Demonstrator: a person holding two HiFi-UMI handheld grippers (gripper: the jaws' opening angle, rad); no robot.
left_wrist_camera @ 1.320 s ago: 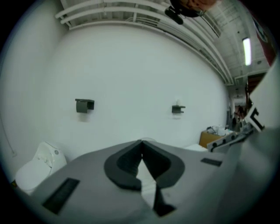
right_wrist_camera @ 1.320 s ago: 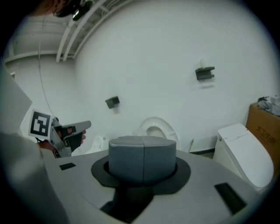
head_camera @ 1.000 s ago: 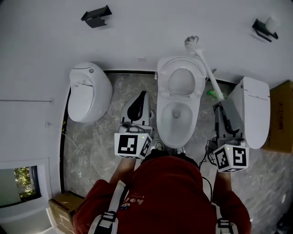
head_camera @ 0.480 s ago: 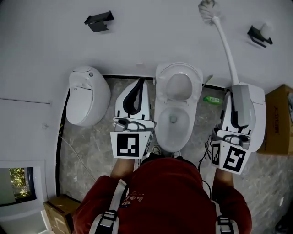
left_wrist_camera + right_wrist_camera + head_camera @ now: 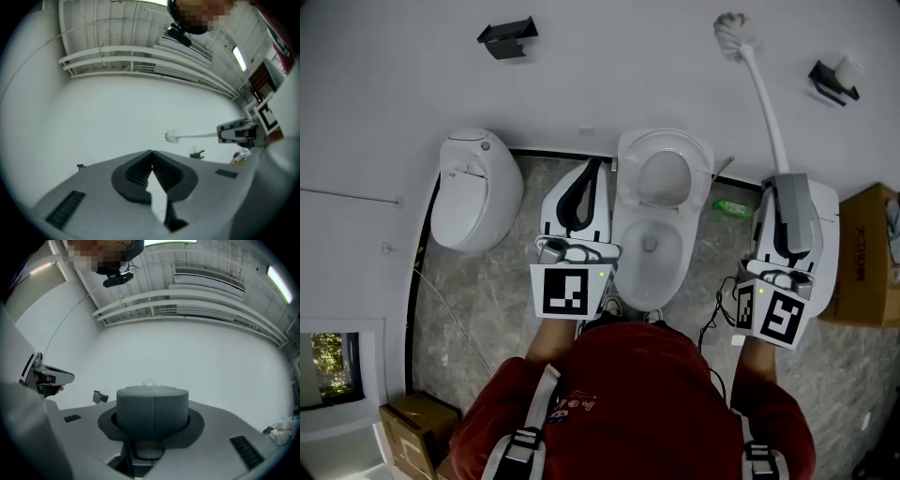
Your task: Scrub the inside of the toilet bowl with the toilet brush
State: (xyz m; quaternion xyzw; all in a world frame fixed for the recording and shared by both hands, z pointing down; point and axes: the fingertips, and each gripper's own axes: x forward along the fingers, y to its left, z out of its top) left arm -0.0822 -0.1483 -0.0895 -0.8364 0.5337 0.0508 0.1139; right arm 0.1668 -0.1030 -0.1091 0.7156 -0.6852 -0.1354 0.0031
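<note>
- My right claw [image 5: 787, 180] is clamped tight on the near end of the toilet brush [image 5: 759, 101]. Its own camera shows both jaws pressed together, with only a pale bit of the bristle head peeping over them.
- The brush is nowhere near the work. It points up and away, its bristle head in front of the white wall, well above and to the right of the toilet bowl [image 5: 623, 267].
- My left claw [image 5: 592, 173] has its jaws closed tip to tip with nothing in them. It sits just left of the bowl.
- As I judge it, the step in hand is to swing the brush over and down into the bowl. I'd tip the right wrist so the head arcs leftward and down, clearing the raised lid [image 5: 666, 173] rather than clipping it.
- The grip is far back on a long handle, so I expect the head to sway. I'd go slowly and let the bristles land on the inside wall before pushing.
- For a good scrub I'd work round under the rim first, then down toward the water, pressing just enough to bend the bristles.
- I'd leave the left claw off the bowl so it doesn't cross the brush's path.
- The green bottle [image 5: 731, 207] on the floor beside the toilet lies low and looks clear of that arc. The likelier troubles, I think, are splashing and the handle twisting in the jaws.
</note>
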